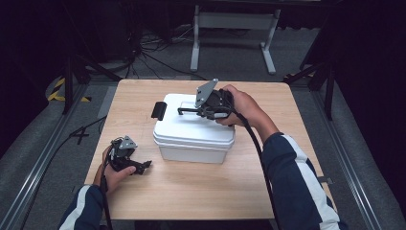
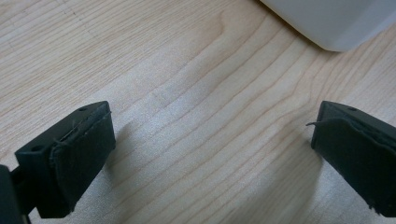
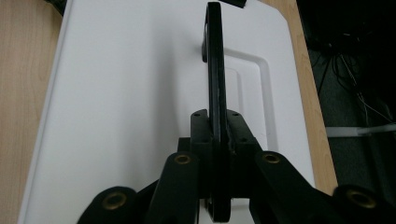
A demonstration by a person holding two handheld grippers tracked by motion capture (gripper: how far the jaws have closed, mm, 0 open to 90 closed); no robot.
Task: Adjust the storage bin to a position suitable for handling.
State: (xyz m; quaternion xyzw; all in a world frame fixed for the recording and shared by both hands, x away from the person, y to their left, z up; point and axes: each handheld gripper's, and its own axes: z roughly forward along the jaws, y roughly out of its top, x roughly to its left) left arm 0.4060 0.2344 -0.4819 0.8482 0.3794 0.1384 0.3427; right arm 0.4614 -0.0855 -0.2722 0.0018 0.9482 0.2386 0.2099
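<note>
Pale wood-grain tabletop [image 1: 201, 191] takes up most of the high view. Nearest, around 8 o'clock, the left hand-held gripper [image 1: 143, 166] lies low on the wood in the person's hand, jaws spread wide with nothing between them. Its own view has the two black pads [image 2: 84, 158] far apart over bare wood, and a corner of the box sits up at 1 o'clock.

Centre of the tabletop: a white rectangular plastic storage box with a lid [image 1: 191, 132], with a black latch [image 1: 158, 110] on its end at about 10 o'clock.

Just past that, the right hand-held gripper [image 1: 186, 111] comes in from 3 o'clock and is clamped tight on the box's thin black carry handle [image 3: 215, 70], which stands upright above the lid recess.
</note>
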